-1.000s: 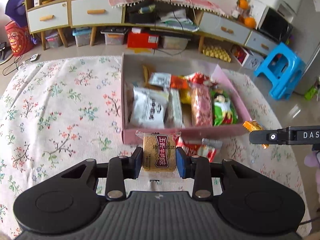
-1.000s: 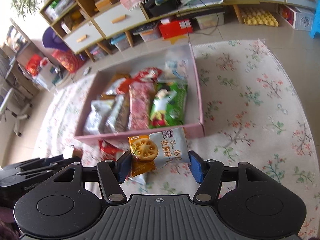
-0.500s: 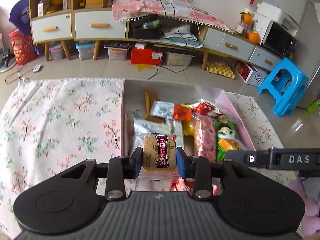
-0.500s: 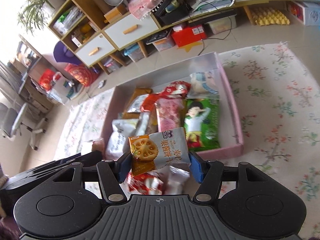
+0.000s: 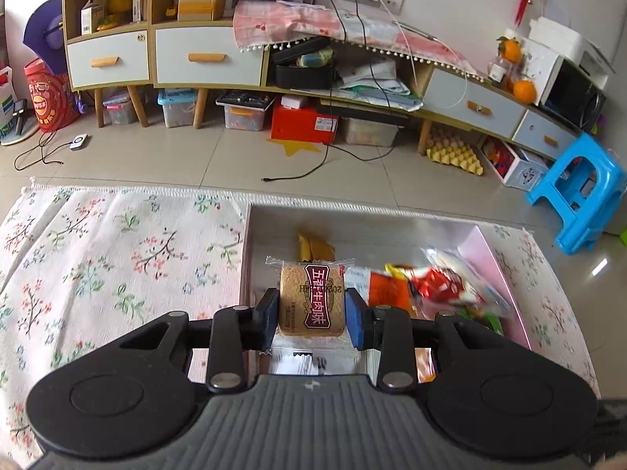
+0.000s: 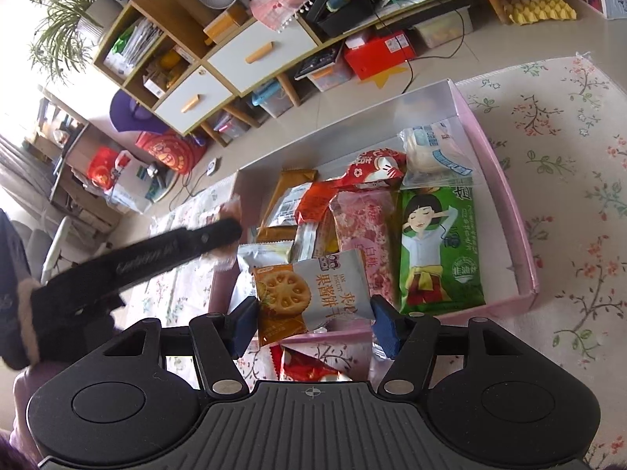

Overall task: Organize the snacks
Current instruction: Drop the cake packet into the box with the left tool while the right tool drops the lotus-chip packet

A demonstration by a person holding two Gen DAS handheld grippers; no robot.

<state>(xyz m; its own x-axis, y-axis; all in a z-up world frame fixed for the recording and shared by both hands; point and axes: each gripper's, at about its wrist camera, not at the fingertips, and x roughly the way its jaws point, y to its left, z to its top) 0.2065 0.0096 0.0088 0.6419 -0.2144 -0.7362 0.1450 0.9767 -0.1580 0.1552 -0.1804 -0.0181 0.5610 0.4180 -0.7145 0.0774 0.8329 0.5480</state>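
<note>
My left gripper is shut on a brown biscuit pack with a maroon label and holds it above the left part of the pink snack box. My right gripper is shut on a grey-and-orange jam biscuit pack, held over the near wall of the pink box. The box holds several snack packs, among them a green pack with a girl and a pink pack. The left gripper's body shows in the right wrist view, over the box's left edge.
The box stands on a floral cloth. A red snack pack lies on the cloth just outside the near wall. Beyond the cloth edge are tiled floor, a low cabinet and a blue stool.
Both grippers have moved forward and up over the box, each still holding its pack. The left one went from in front of the near wall to above the box's left part.
</note>
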